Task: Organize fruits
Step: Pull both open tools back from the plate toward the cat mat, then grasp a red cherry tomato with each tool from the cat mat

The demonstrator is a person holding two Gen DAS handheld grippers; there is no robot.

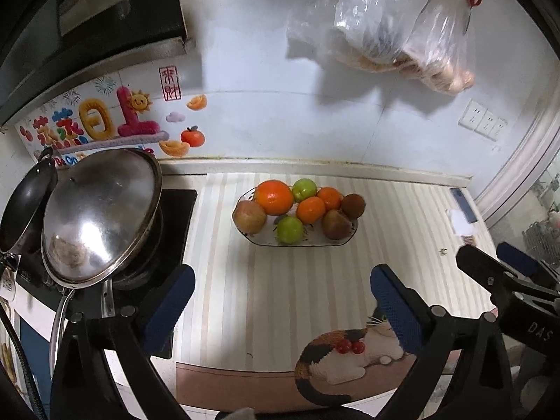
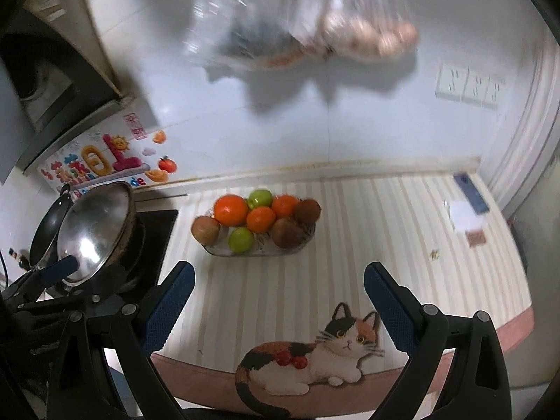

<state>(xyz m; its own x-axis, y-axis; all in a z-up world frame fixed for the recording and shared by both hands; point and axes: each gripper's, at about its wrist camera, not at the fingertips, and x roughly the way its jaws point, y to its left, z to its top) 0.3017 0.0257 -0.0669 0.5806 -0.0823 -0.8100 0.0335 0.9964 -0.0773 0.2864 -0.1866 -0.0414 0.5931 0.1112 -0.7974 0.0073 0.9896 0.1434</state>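
The striped table (image 1: 308, 280) fills the middle of both views, a cat-print mat (image 2: 315, 360) at its near edge. At the left of the frame a domed steel lid (image 1: 101, 217) leans on the stove – well apart from the fruit. Plastic bags (image 1: 402, 24) hang at upper right. The fruit plate (image 1: 297, 241) sits mid-frame, heaped with oranges, green apples and brown fruits. Left gripper (image 1: 280, 301) and right gripper (image 2: 278, 297) – fingers spread, empty – hover near it.
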